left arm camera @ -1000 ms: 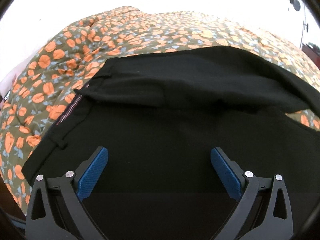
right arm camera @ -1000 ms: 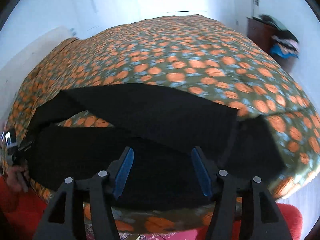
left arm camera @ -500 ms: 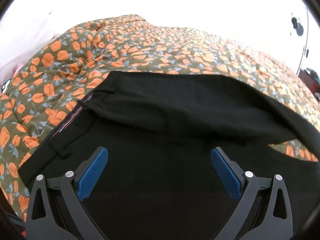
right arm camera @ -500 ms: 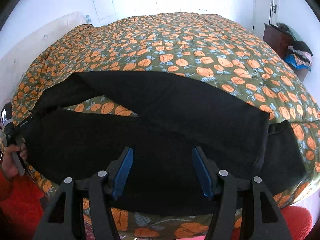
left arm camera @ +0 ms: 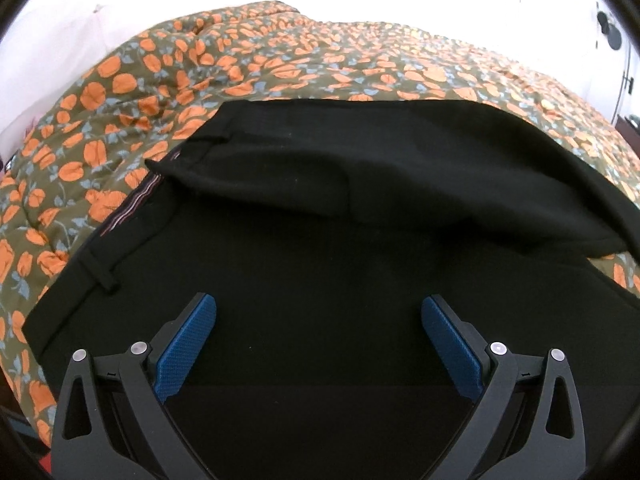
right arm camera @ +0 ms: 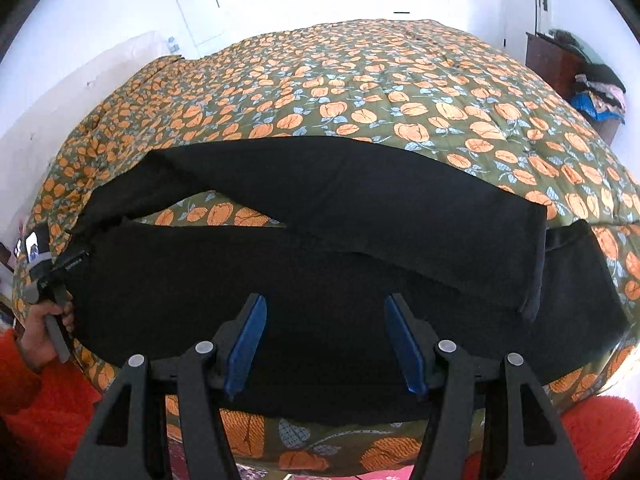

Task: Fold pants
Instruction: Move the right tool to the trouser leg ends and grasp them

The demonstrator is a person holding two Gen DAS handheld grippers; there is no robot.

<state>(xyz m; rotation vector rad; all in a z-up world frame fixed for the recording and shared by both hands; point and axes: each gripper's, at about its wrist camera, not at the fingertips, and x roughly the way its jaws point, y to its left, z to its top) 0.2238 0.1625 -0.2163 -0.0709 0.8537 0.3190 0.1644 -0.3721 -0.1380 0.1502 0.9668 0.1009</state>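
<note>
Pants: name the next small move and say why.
Probably lower the open left gripper to pinch the waistband. The black pants lie spread on the floral quilt, legs apart, and the right gripper is open and empty too.

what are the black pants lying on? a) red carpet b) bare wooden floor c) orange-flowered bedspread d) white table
c, the pants lie spread across the bedspread, whose orange flowers show beyond them and in the gap between the legs.
</note>
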